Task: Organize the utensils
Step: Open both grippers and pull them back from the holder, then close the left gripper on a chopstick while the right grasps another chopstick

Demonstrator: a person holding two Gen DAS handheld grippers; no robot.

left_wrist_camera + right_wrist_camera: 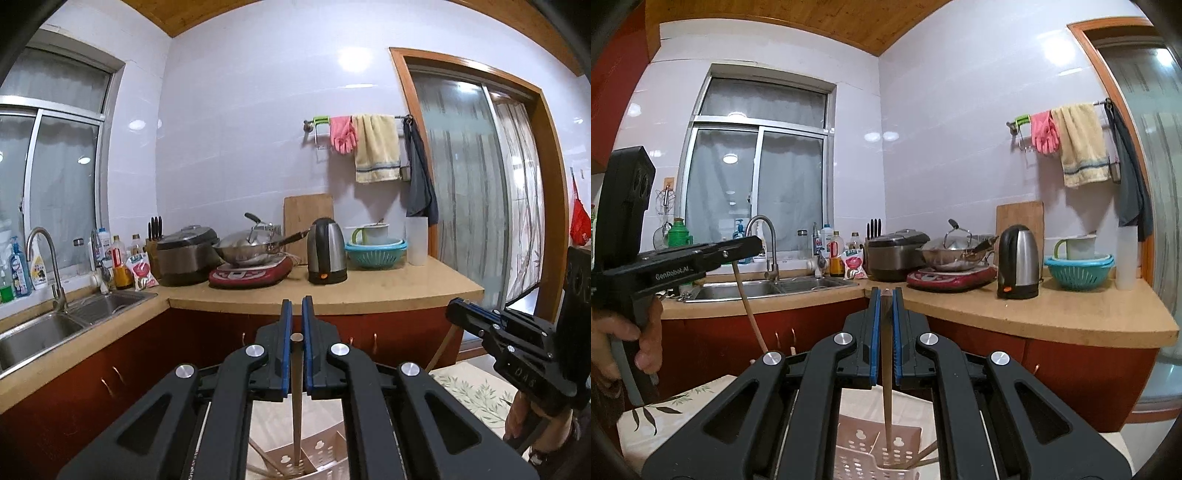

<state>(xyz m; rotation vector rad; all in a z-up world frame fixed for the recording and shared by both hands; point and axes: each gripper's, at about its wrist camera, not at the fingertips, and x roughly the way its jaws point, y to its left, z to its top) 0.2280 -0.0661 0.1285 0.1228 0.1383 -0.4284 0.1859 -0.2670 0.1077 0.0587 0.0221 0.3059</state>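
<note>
Left gripper clamps 1 chopstick; right gripper clamps another chopstick. Both sticks hang near-vertical, long axis pointing down, tips reaching into the perforated utensil holder directly beneath. Holder sits closest under the right gripper; the left gripper's stick slants in from the left side.

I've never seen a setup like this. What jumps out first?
Two black handheld grippers, each pinching one chopstick upright over a perforated holder below: the left gripper holds its chopstick, and the right gripper holds another chopstick. Behind them, the counter carries a steel kettle and a wok.
</note>
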